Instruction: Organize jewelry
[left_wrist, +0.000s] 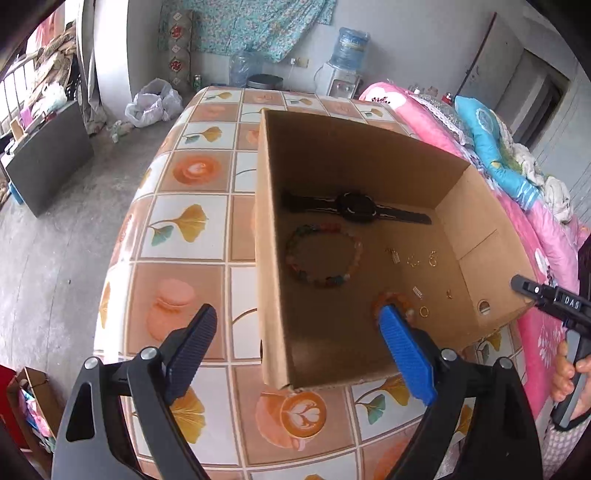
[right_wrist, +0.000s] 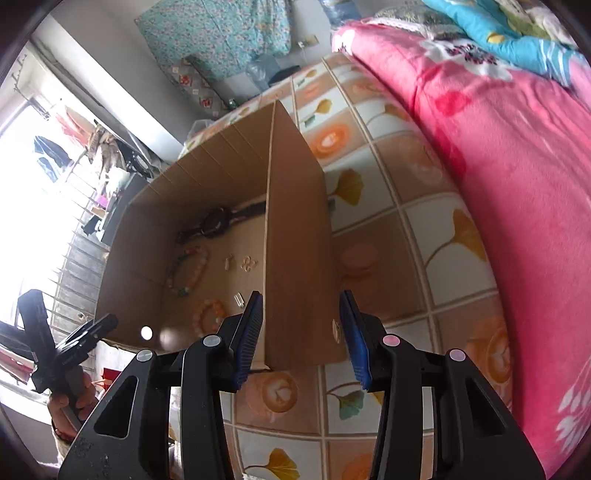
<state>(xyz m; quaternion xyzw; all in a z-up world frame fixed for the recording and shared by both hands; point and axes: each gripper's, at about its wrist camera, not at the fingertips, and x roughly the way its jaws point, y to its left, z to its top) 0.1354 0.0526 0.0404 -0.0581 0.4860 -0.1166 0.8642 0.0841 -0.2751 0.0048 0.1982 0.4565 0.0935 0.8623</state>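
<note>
Both sets of jaws stand open and empty, each straddling a wall of the cardboard box (left_wrist: 480, 221) on the counter (left_wrist: 192, 221): the left gripper (left_wrist: 295, 339) wide, the right gripper (right_wrist: 301, 325) narrower. The left view shows the whole box floor: watch (left_wrist: 354, 208), bead bracelet (left_wrist: 323, 258), small gold rings (left_wrist: 424, 311). The right view hides the rings behind the wall.

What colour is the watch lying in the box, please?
Black watch; the left wrist view shows it best.

Matt cardboard box (left_wrist: 369, 155), glossy tablecloth (left_wrist: 192, 229), beaded bracelet (left_wrist: 323, 258)
</note>
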